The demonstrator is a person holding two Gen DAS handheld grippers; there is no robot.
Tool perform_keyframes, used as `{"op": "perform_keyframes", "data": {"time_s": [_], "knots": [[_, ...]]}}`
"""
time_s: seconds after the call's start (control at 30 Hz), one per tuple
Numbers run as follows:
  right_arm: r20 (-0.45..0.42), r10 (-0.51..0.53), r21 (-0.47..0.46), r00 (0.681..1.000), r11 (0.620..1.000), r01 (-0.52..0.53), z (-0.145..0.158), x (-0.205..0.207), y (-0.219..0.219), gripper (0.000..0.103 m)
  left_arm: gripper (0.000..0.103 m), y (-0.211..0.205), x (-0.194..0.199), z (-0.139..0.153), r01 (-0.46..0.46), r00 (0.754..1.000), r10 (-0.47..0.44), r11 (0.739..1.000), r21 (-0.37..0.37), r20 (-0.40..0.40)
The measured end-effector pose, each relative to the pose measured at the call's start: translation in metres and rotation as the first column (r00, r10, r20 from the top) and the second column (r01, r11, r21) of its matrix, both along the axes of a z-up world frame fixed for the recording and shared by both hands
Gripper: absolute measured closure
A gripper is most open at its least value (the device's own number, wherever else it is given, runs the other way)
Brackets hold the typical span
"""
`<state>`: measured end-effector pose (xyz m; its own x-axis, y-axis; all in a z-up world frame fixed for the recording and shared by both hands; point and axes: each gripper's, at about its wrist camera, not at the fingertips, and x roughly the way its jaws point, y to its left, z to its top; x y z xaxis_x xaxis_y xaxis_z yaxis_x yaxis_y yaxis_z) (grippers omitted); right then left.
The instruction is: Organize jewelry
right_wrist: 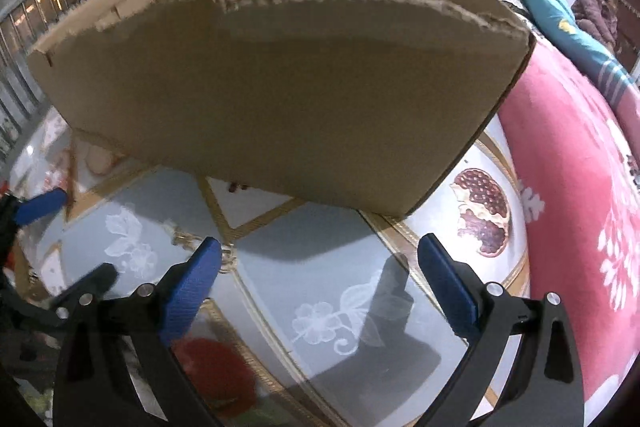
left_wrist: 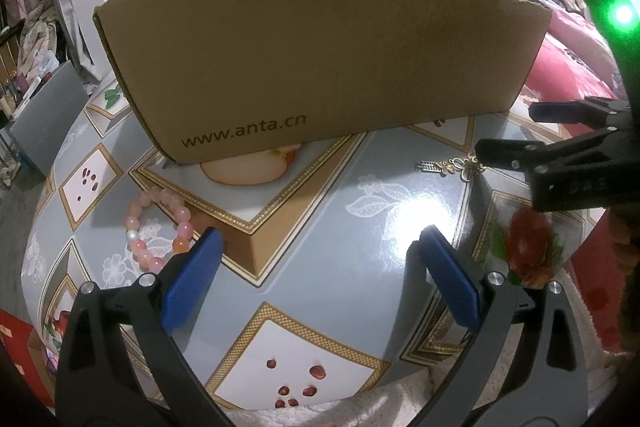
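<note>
Left wrist view: the left gripper (left_wrist: 318, 259) occupies the lower edge of the frame, its blue-padded jaws spread wide with nothing between them. Its left pad partly covers a pink bead bracelet (left_wrist: 157, 229) lying on the patterned tablecloth (left_wrist: 352, 227) at lower left; the near arc of the bracelet is hidden behind that pad. At right centre, a gold hair ornament (left_wrist: 452, 165) with a silver end piece lies flat on the cloth. The right gripper (left_wrist: 504, 133) enters from the right edge, its lower finger tip touching or just over the gold end of the ornament; contact cannot be confirmed. Beyond both items stands an open cardboard box (left_wrist: 320, 55) with a torn upper rim and printed text "www.anta.cn". Its interior is not visible here.

Right wrist view: the right gripper (right_wrist: 320, 263) shows its jaws wide apart and empty. The ornament (right_wrist: 200, 243) is blurred and mostly hidden behind the left pad. The cardboard box (right_wrist: 280, 99) fills the upper centre; only the far inner wall shows. A red blanket (right_wrist: 580, 207) is cut off at right.
</note>
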<state>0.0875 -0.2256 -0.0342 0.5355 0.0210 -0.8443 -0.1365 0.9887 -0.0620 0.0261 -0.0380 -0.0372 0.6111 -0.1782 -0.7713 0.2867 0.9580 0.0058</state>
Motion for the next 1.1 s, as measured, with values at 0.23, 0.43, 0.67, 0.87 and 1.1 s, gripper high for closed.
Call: {"op": "perform_keyframes", "data": {"time_s": [0.23,0.43,0.67,0.87,1.1], "knots": [[-0.007,-0.027,-0.011,1.000,1.000,0.027,0.000,-0.004,-0.012,0.007,0.008,-0.001,0.000,0.000,0.000,1.000,0.000,1.000,0.000,0.000],[-0.007,-0.059,0.013,0.998,0.998,0.059,0.005,-0.019,-0.027,0.010,0.008,-0.001,0.000,0.000,0.001,1.000,-0.001,1.000,0.000,0.001],[0.015,-0.049,0.149,0.999,0.988,0.046,0.017,-0.036,-0.040,0.033,0.008,-0.002,0.000,0.001,0.007,1.000,-0.007,1.000,-0.001,0.003],[0.018,0.082,0.150,0.996,0.985,-0.084,0.015,-0.039,-0.016,0.062,0.008,-0.003,0.000,0.002,0.010,1.000,-0.010,1.000,-0.001,0.004],[0.013,0.152,0.103,0.988,0.983,-0.152,0.007,-0.032,0.005,0.076,0.008,-0.003,0.000,0.002,0.011,1.000,-0.011,1.000,-0.001,0.005]]}}
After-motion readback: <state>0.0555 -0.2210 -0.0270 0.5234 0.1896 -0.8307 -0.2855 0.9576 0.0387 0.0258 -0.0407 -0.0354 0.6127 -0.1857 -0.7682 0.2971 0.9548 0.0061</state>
